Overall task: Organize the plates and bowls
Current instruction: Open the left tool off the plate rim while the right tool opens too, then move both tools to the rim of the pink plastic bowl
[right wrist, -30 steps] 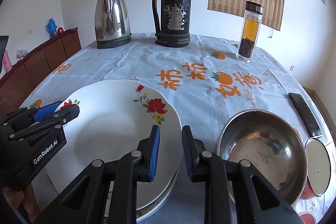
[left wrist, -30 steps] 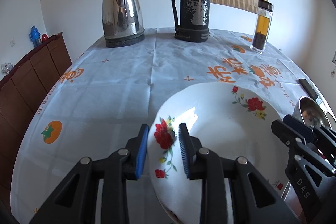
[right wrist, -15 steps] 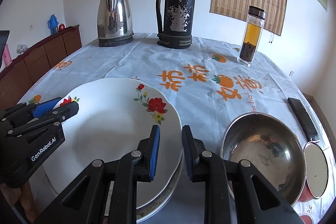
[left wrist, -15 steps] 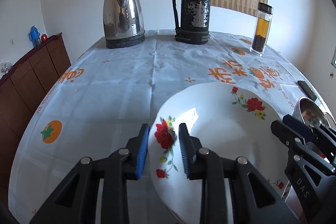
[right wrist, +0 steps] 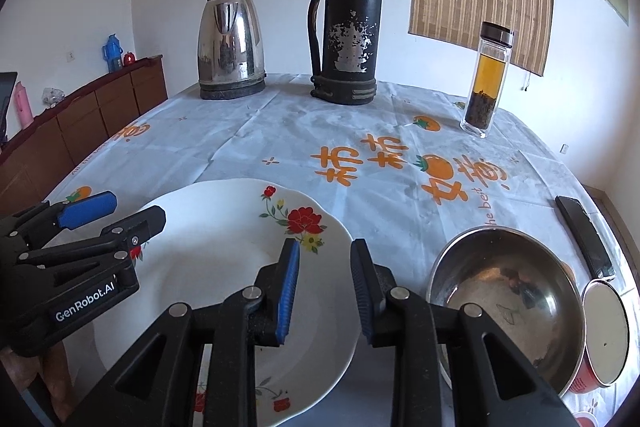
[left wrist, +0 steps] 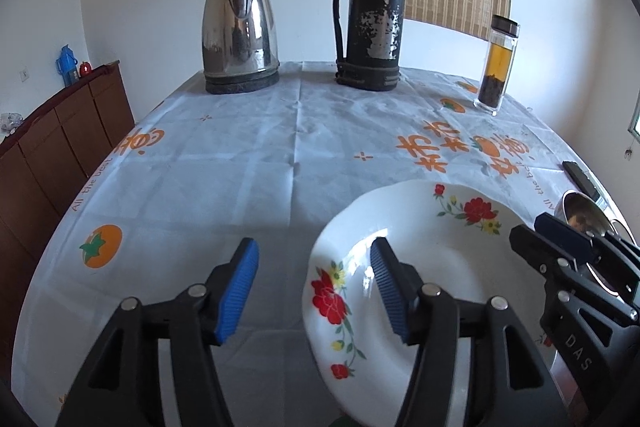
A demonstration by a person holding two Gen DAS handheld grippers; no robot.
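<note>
Left gripper (left wrist: 314, 289): blue ribbed pads stand wide apart, having just been opening. The plate's left rim lies in the gap between them; neither pad presses on it. The right-hand pad hangs over the plate's well, the left-hand pad over bare cloth.

Right gripper (right wrist: 325, 293): pads a modest gap apart, having just opened a little. The plate's right rim sits between and below them; no pad is seen pressing it, so no grip.

White floral plate (left wrist: 436, 239): glazed white, deep well, broad scalloped rim. Red flowers with green stems and small yellow blooms sit at several places around the rim. A bright window glare marks the well. It lies at the near edge of the table, between the two grippers. At the bottom of the right wrist view a second floral rim (right wrist: 280, 401) shows under it, so it tops a stack.

Steel bowl (right wrist: 506, 297): just right of the plate, upright, empty apart from reflections.

Tablecloth (left wrist: 248, 163): pale, creased, orange fruit prints and characters. Kettle (left wrist: 239, 37), black flask (left wrist: 372, 13) and tea bottle (left wrist: 496, 65) stand at the far edge.
</note>
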